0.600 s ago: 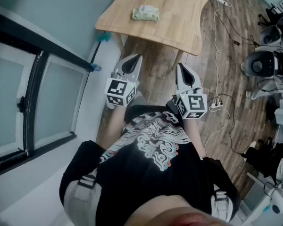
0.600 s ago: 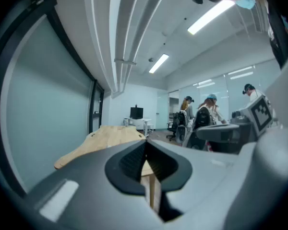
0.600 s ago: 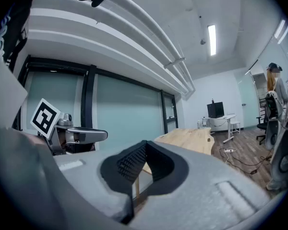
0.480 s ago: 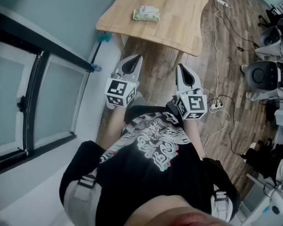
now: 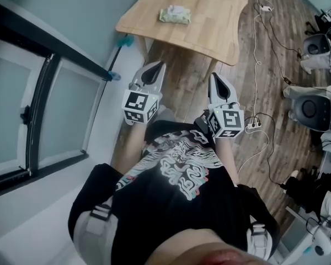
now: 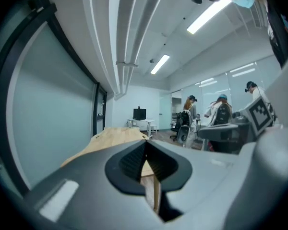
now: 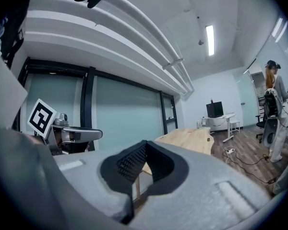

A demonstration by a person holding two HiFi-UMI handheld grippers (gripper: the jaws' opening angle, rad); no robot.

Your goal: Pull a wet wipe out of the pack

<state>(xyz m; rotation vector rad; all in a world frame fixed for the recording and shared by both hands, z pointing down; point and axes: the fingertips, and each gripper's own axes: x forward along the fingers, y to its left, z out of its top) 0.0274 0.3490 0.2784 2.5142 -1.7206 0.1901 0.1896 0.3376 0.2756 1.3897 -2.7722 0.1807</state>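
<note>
A: Grippers?
B: Left gripper (image 5: 156, 65), right gripper (image 5: 214, 77): both are sitting with jaws together, gripping nothing.
A: Wet wipe pack (image 5: 175, 15)?
B: It is lying on the wooden table (image 5: 215, 29), well apart from both.

I am holding my left gripper (image 5: 155, 67) at 11 o'clock and my right gripper (image 5: 214, 77) at 1 o'clock, side by side. The table (image 5: 215, 21) is standing at 12 o'clock, well apart from both. The wipe pack (image 5: 175, 15) is lying on its left part. A power strip (image 5: 254, 124) is lying on the floor at 3 o'clock, and a glass partition (image 5: 44, 109) is running along at 9 o'clock.
</note>
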